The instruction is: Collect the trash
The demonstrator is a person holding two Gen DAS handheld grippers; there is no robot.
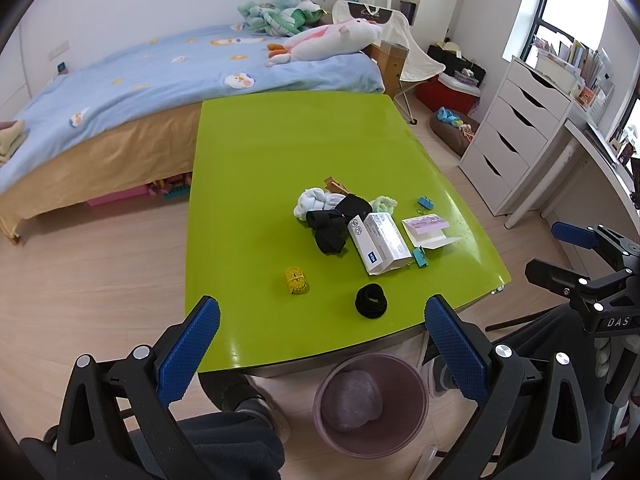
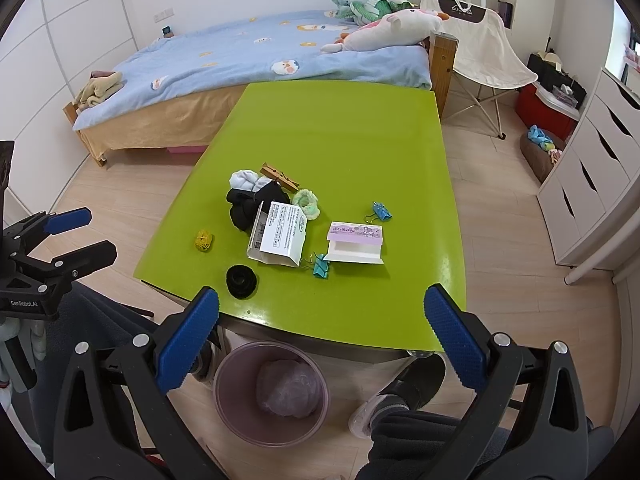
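1. Both grippers are hanging back from the near edge of the green table [image 2: 352,128], above the person's lap. Left gripper [image 1: 322,344]: jaws standing wide apart, gripping nothing. Right gripper [image 2: 322,340]: the same, spread wide and empty.

2. The likely trash is sitting in a loose cluster on the near half of the table: an opened white carton [image 2: 278,236], a purple-and-white card box [image 2: 354,244], and small clips and hair ties around them. Which of these counts as trash is a judgement; the carton looks the plainest candidate.

3. The relation that matters: the carton is lying forward of both grippers, past the table edge. In the right wrist view it is sitting slightly left of the finger gap, its long axis running roughly away from the camera. In the left wrist view the carton [image 1: 380,242] is lying right of centre, its long axis angling away to the left.

4. Neither gripper looks clearly nearer; a reach across the short width seems easier than along the length.

5. The pink bin [image 2: 272,392] is standing on the floor just below the near table edge, between the person's feet, already holding a crumpled bag.

6. View differences: the right view is showing the carton's printed panel and open end; the left view is showing its closed top face and the right gripper's side profile.
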